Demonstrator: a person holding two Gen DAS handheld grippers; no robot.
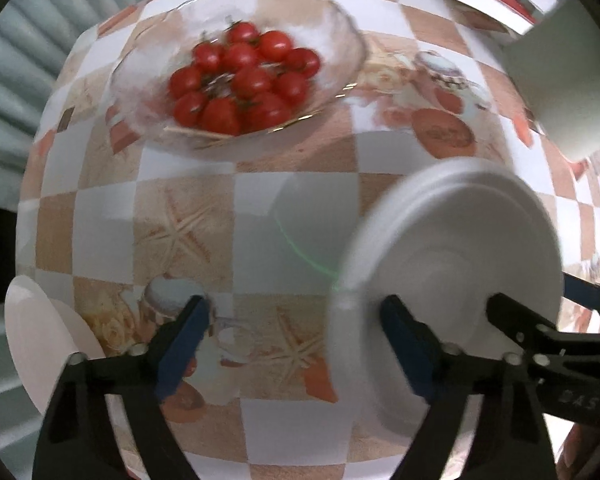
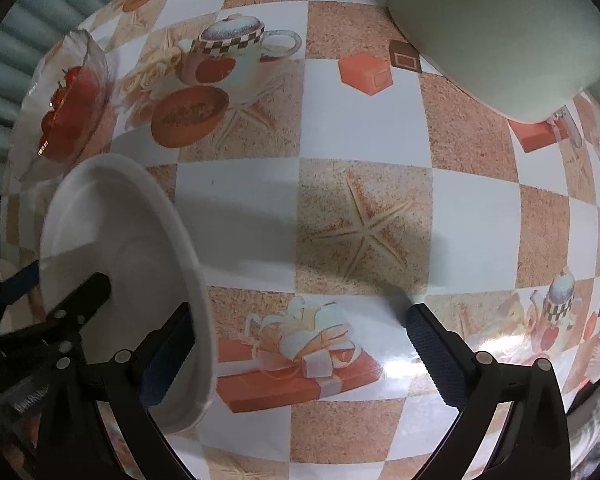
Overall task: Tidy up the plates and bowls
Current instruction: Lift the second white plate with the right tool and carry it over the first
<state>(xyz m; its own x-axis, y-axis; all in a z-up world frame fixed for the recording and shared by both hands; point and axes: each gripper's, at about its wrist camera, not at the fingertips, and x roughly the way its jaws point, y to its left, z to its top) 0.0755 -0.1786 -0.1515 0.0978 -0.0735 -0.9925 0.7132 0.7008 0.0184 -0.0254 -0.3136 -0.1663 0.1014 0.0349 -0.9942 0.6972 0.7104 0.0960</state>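
A white plate (image 1: 452,256) stands tilted on edge above the checkered tablecloth, between the two grippers; it also shows at the left of the right wrist view (image 2: 120,264). My left gripper (image 1: 296,340) is open, its right finger in front of the plate's face. My right gripper (image 2: 300,352) is open, its left finger against the plate's rim. Another white plate (image 1: 36,344) lies at the table's left edge. A glass bowl of cherry tomatoes (image 1: 240,76) sits at the far side, also visible in the right wrist view (image 2: 68,108).
A pale green box-like object (image 2: 500,28) stands at the far right of the table, also in the left wrist view (image 1: 564,80). The table edge runs along the left, with a corrugated wall (image 1: 40,40) behind.
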